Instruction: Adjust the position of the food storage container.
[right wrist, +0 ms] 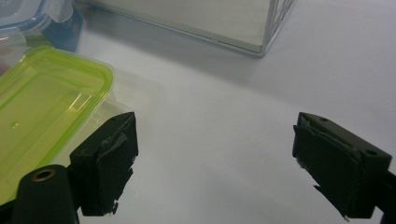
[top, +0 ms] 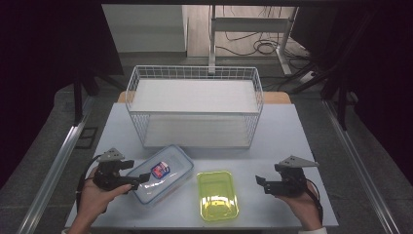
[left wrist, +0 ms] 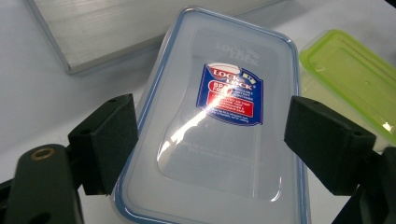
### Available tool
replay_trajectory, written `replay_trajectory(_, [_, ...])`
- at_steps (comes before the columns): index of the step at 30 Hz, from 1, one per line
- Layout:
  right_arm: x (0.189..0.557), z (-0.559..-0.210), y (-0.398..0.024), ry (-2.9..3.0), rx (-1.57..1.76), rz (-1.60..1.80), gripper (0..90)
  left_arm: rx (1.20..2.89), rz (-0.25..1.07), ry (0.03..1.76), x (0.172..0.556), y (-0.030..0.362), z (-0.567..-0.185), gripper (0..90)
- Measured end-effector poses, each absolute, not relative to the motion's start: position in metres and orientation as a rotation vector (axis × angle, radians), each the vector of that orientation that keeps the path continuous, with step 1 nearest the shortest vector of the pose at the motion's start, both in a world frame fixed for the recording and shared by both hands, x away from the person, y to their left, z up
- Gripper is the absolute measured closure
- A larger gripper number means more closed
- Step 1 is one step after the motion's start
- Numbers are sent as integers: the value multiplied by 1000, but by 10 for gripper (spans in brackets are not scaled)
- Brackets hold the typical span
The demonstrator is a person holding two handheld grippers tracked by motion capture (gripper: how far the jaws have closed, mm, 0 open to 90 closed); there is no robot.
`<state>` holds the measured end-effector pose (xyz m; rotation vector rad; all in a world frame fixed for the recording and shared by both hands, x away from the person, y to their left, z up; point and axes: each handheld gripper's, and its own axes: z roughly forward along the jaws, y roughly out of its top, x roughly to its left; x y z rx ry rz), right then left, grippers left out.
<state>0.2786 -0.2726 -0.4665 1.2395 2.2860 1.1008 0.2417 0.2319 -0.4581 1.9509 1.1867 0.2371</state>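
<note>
- Left gripper [top: 139, 178] sits at the near left of the table [top: 292, 131], its jaws spread wide and straddling the near end of the blue-rimmed box [top: 160, 174]. In the left gripper view the two black pads [left wrist: 105, 140] stand on either side of the box [left wrist: 219, 116], and I cannot tell whether they touch its rim; they do not look pressed on it.
- That box lies flat on the table with its clear lid on and a red and blue label [top: 160, 170] facing up, just in front of the wire basket [top: 195, 105].
- Next along, the green-lidded box [top: 217, 195] lies close beside the blue one at the near edge.
- Right gripper [top: 261, 182] hovers to the right of the green box, jaws wide apart with nothing between them; in its own view bare table lies between the pads and the green box [right wrist: 46, 107] sits off to one side.
- Judging by this, the step in hand is lining up a grasp on the blue-rimmed box. The next move calls for closing squarely across its width, since a smooth lid could slip.
- Contents of both boxes are hard to make out through the lids, and glare hides part of the label.
</note>
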Motion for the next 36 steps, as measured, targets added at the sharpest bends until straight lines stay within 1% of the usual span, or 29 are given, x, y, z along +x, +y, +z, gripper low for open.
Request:
replay_trajectory(29, [277, -462, -274, 2301, 1242, 1127, 163, 1939, 218, 1147, 235, 227, -450, 188])
replay_trajectory(33, [277, -462, -272, 2309, 1238, 1123, 165, 1941, 223, 1132, 230, 222, -445, 224])
replay_trajectory(36, [278, -462, -272, 2311, 1232, 1118, 166, 1955, 224, 1134, 227, 216, -444, 272])
